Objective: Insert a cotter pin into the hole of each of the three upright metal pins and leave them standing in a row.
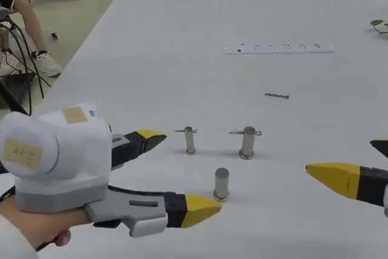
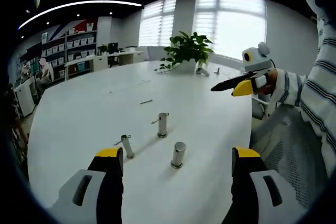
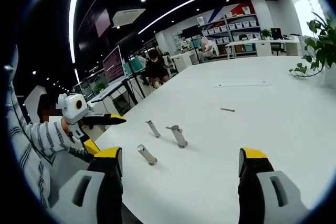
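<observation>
left claw [image 1: 191, 171], a white-bodied tool with black jaws tipped in yellow, sits lowest and closest in the head view, gripped by a hand [image 1: 36, 225]; its jaws are spread wide and hold nothing. right claw [image 1: 339, 156], of the same make, reaches in from the right edge, likewise spread and empty. between the two tools a short bare silver metal pin [image 1: 221, 184] stands upright on the white tabletop [image 1: 182, 77], long axis vertical, just beside the tip of the left tool's nearer jaw. behind it stand two more, side by side and upright: a thin silver metal pin [image 1: 190, 141] on the left, crossed near its top by a wire cotter pin [image 1: 181, 130], and a thick silver metal pin [image 1: 247, 142] on the right, crossed by a second wire cotter pin [image 1: 236, 132]. both wires lie level and jut leftward in the head view. the three posts form a triangle. farther back a loose silver cotter pin [image 1: 277, 96] lies flat, its length running roughly left to right, well apart from the posts. beyond it a long white power strip [image 1: 279, 48] stretches across the tabletop.
</observation>
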### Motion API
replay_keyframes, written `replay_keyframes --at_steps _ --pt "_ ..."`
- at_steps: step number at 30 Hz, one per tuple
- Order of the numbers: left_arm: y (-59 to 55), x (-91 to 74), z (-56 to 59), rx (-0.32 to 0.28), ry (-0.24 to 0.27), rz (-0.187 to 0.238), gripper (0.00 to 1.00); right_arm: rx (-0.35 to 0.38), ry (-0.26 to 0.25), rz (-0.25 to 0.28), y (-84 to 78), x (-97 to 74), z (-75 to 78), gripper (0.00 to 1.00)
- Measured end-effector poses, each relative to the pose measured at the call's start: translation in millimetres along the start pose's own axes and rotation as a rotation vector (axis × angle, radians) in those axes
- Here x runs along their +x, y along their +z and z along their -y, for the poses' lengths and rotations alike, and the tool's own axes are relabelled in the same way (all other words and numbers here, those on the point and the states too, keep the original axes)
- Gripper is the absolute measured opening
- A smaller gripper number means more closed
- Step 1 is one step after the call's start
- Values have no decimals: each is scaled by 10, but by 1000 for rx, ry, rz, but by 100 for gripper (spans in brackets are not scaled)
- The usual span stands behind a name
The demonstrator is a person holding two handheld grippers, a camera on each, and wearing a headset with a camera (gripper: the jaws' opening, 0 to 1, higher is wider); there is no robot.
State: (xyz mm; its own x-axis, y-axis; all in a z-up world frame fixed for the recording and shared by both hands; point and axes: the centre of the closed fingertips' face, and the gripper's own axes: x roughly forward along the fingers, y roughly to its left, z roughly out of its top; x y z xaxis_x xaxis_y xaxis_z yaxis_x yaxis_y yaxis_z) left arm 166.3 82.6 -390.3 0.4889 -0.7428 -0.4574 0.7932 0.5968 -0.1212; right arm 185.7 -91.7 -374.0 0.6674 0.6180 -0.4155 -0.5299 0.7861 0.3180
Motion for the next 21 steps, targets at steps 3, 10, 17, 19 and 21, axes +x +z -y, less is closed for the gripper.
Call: replay_keyframes --at_steps 3,10,17,19,21 --pt "-35 -6 52 -22 -17 -1 96 0 -1 -4 -4 5 3 90" --pt "-149 9 56 -75 2 4 99 -11 -11 -12 44 -16 37 90" --pt "-154 25 6 -137 31 29 99 -23 -37 -8 147 -76 138 89" --pt "-142 26 -6 -139 37 32 99 -28 -43 -11 174 -82 167 89" --pt "-122 25 -13 -148 41 41 99 -42 -42 -20 190 -83 180 89"
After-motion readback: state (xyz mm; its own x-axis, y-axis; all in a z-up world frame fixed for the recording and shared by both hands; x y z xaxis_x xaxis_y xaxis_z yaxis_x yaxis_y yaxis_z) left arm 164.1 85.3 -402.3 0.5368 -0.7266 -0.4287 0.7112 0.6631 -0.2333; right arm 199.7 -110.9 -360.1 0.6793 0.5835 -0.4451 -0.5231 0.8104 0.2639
